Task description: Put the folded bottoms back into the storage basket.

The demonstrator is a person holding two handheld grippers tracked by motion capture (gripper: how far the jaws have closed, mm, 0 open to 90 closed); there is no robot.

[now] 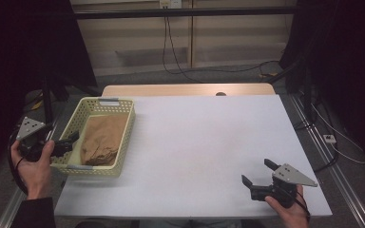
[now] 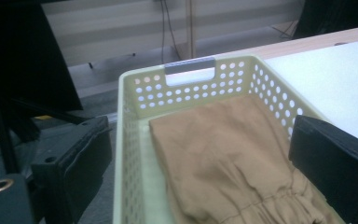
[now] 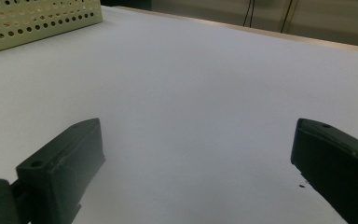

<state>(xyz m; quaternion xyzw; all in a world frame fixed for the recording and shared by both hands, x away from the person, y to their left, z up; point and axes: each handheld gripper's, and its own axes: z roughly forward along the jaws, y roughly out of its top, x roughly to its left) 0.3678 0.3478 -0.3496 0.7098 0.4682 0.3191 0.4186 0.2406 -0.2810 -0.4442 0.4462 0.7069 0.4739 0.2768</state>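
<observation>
Tan cloth (image 2: 223, 154) lying folded in cream basket (image 2: 130, 154) at bench (image 1: 209, 142) left; left tool (image 1: 66, 142) spreading wide, straddling basket's near-left wall, gripping nothing. Right tool (image 1: 258, 172) gaping over bare bench near right.

A white table top (image 1: 204, 147) lies before pale wall panels (image 1: 218, 38), with black cables (image 1: 180, 66) trailing down.

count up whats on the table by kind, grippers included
pale yellow perforated basket: 1
folded brown cloth lying in the basket: 1
handheld grippers: 2, the left gripper with jaws apart at the basket's left wall, the right gripper with jaws apart over the bare white table
total: 4
</observation>
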